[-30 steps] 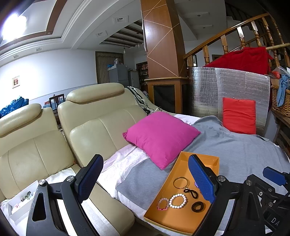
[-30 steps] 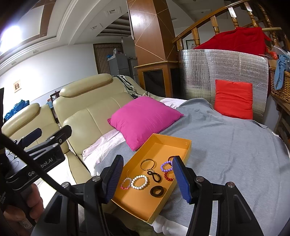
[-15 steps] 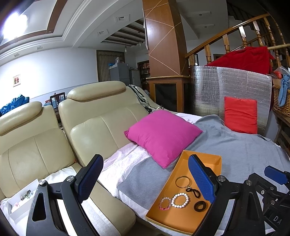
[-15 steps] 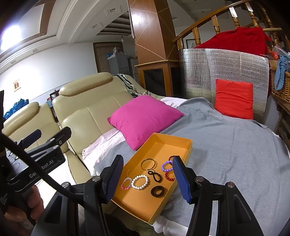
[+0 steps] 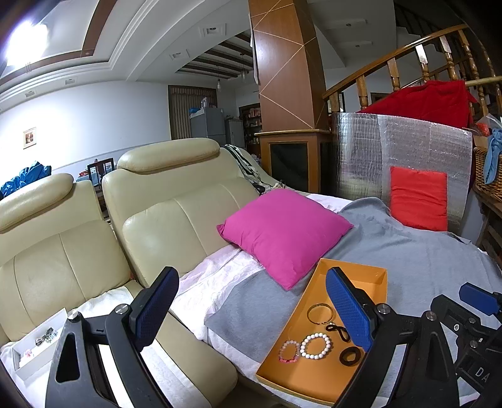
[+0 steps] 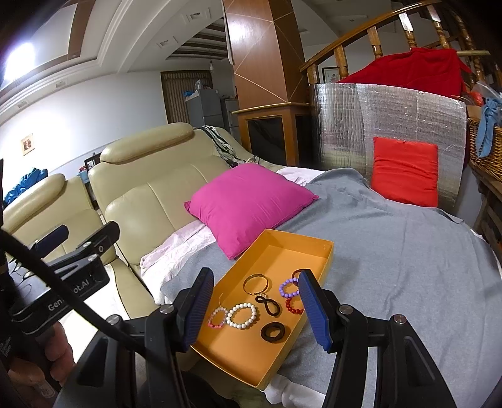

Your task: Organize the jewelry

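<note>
- A living room with cream leather recliner seats (image 5: 175,219) and a wooden staircase railing (image 6: 376,28); a grey blanket (image 6: 392,251) covers the surface in front of you, backed by a silver foil panel (image 6: 392,116).
- On the blanket lies a shallow orange cardboard tray (image 6: 282,241), its far left corner just beside a magenta square cushion (image 6: 251,201); a red cushion (image 6: 404,169) leans against the foil panel, well apart from the tray.
- Inside the tray: a white beaded bracelet (image 6: 241,315) beside a pink beaded bracelet (image 6: 217,317), a thin gold bangle (image 6: 255,282), a black figure-eight loop (image 6: 267,303), a black ring-shaped band (image 6: 273,332), a purple beaded bracelet (image 6: 289,288) and a red beaded bracelet (image 6: 293,307).
- Your right hand-held gripper (image 6: 255,309) hovers above the near half of the tray, its blue-padded fingers spread wide and holding nothing, the jewelry visible between them.
- Your left hand-held gripper (image 5: 251,309) is likewise spread wide and empty, held to the left of the tray over the blanket's edge and the white sheet (image 5: 216,276).
- At the far left, on the recliner seat, sits a small white open box (image 5: 34,351) with small items inside, too small to identify.
</note>
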Available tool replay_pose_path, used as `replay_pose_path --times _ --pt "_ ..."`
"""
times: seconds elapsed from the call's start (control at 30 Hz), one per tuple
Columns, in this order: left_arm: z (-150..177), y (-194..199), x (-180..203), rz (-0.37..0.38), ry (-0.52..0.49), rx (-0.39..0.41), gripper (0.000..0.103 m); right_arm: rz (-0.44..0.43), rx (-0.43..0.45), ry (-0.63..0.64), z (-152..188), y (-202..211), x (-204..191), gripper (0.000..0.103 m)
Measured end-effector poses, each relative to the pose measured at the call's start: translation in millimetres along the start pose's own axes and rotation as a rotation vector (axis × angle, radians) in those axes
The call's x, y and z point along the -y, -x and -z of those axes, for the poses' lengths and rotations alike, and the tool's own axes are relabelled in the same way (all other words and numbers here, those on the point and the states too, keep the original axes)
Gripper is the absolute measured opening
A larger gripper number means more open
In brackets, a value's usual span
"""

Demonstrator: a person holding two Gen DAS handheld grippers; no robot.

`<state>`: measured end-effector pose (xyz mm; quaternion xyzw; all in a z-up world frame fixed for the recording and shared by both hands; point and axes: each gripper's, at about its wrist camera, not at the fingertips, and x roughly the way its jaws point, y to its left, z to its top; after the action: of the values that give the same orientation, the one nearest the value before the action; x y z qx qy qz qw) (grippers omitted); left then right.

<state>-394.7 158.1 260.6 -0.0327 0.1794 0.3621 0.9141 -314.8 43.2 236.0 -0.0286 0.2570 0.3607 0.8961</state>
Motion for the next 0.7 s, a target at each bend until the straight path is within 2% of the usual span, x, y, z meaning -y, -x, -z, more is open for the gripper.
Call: replay_pose_path --times 0.4,0.6,0.7 --pt "2 -6 5 -0.018 -0.012 -0.011 0.095 -0.001 -0.001 -0.006 -2 -8 4 0.060" --pt "1 -8 27 -0.010 -0.052 -0.009 0.095 0.006 0.010 -0.043 0 -7 28 0.060" --pt "0 -9 51 0.020 -0.090 -0.008 0.095 0.030 0.021 -0.086 0 -3 56 0.060"
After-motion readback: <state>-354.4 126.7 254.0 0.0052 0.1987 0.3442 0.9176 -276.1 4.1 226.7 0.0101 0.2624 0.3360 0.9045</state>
